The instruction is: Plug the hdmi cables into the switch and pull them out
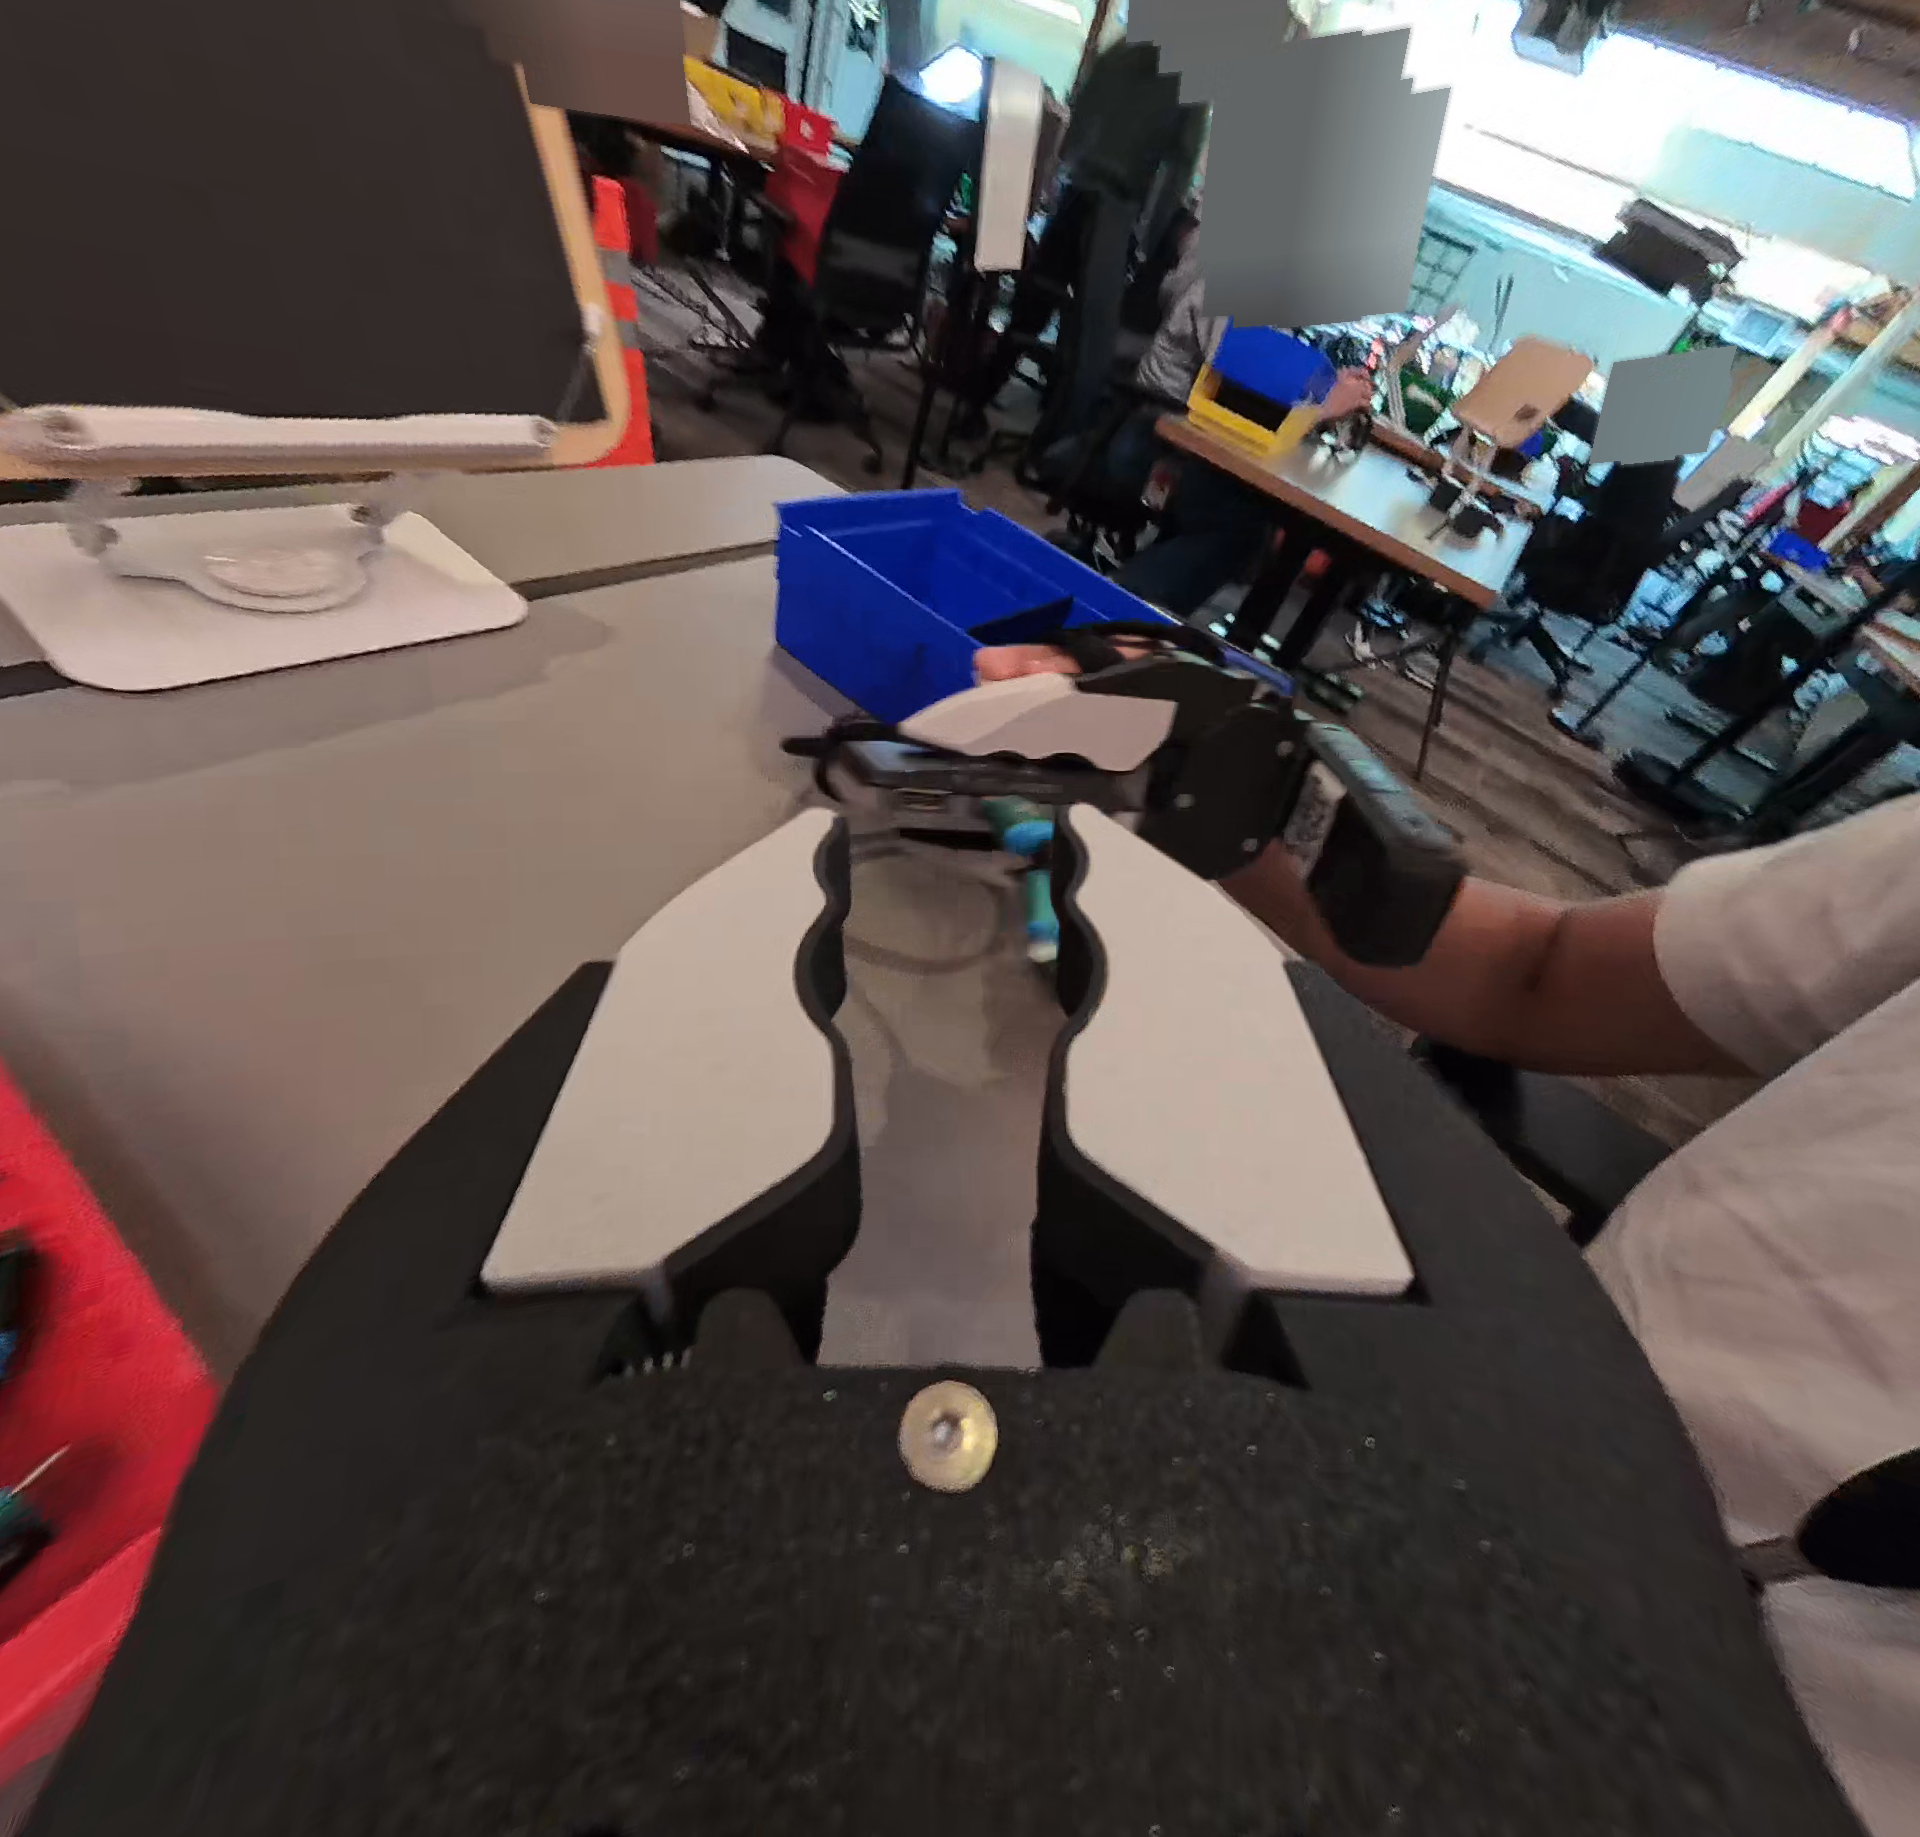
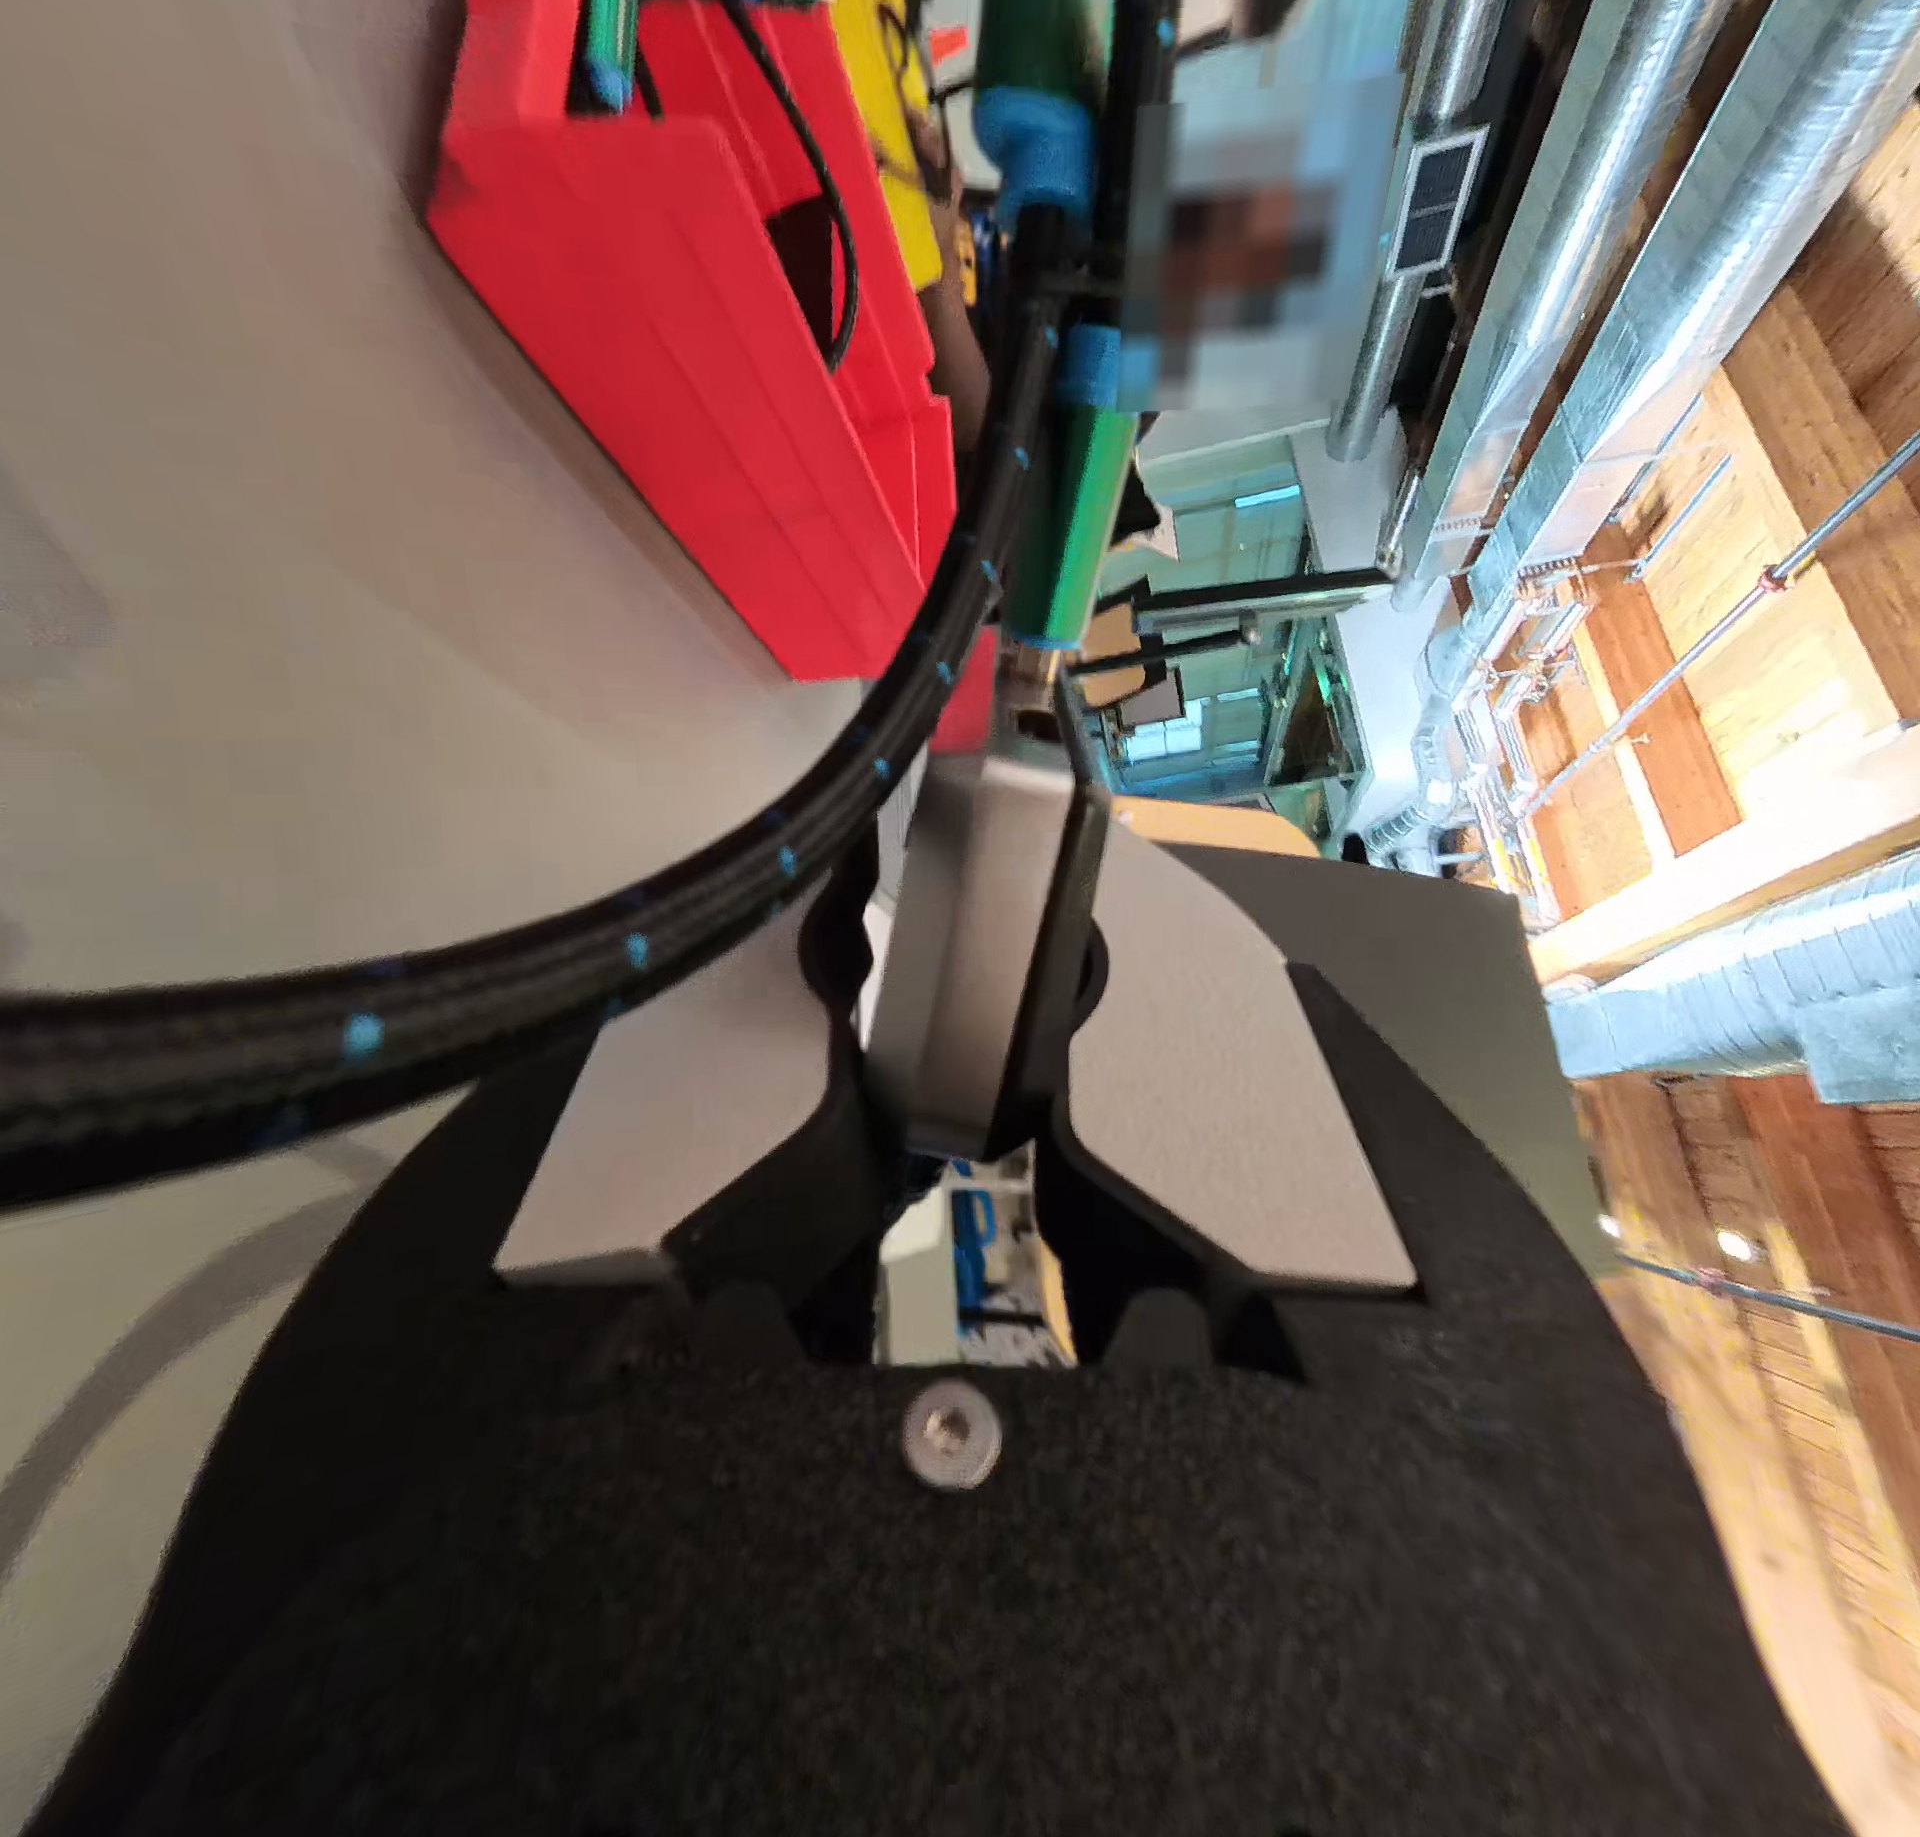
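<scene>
The switch (image 2: pixel 966 966) is a flat grey and black box clamped between the fingers of my right gripper (image 2: pixel 975 852). A green HDMI plug (image 2: pixel 1070 520) with a blue collar has its metal tip at the switch's far edge; I cannot tell if it is seated. A second green plug (image 2: pixel 1039 31) sits farther off, and its black braided cable (image 2: pixel 623 956) curves back past my left finger. In the left wrist view my left gripper (image 1: pixel 951 852) is open and empty above the grey table (image 1: pixel 416 852), just short of the switch (image 1: pixel 925 767), which the right gripper (image 1: pixel 914 748) holds sideways.
A blue bin (image 1: pixel 894 592) stands behind the switch near the table's far edge. A red bin (image 2: pixel 675 333) holds another green-plugged cable and also shows in the left wrist view (image 1: pixel 83 1320). A white stand (image 1: pixel 260 582) with a dark panel is at the back left.
</scene>
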Demonstrator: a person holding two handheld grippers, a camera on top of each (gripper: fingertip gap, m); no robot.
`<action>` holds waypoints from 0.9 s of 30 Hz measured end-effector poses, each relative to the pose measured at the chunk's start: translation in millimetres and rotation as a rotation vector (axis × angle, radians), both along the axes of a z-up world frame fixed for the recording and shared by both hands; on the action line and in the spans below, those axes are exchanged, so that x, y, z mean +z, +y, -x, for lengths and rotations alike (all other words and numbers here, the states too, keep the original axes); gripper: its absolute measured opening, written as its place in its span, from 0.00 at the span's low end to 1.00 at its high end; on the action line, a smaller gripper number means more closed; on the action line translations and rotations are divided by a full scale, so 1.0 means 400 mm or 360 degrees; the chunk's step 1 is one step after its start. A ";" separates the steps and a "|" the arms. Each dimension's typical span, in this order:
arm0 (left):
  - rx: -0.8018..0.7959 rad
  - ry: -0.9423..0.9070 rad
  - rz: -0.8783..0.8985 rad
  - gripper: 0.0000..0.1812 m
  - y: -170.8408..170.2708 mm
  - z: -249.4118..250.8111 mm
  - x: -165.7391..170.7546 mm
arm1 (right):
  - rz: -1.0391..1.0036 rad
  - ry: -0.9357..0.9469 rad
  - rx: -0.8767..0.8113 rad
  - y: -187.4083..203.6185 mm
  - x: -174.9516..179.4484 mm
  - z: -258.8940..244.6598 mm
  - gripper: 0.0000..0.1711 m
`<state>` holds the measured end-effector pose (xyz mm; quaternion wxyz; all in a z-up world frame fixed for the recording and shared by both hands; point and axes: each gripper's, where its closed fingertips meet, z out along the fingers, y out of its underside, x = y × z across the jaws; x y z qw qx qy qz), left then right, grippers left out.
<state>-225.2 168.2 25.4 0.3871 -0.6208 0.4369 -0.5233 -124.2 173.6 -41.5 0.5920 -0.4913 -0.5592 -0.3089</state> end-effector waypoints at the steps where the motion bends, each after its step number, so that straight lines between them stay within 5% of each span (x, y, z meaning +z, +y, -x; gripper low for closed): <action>1: 0.0009 0.0000 0.0007 0.20 0.016 0.012 -0.008 | 0.0026 0.0079 0.0068 -0.009 0.007 0.012 0.19; 7: -0.0317 0.0193 -0.0370 0.24 -0.026 -0.058 -0.106 | 0.0312 0.0536 0.0463 -0.059 0.038 0.082 0.20; 16: -0.0534 0.0102 -0.0879 0.23 -0.083 -0.159 -0.099 | 0.0517 0.0708 0.0623 -0.086 0.044 0.108 0.19; 22: -0.0440 0.0172 -0.0856 0.24 -0.067 -0.159 -0.113 | 0.0495 0.0723 0.0542 -0.078 0.100 0.056 0.19; 27: -0.0428 0.0119 -0.0657 0.24 -0.078 -0.141 -0.138 | 0.0357 0.0706 0.0441 -0.071 0.289 -0.057 0.20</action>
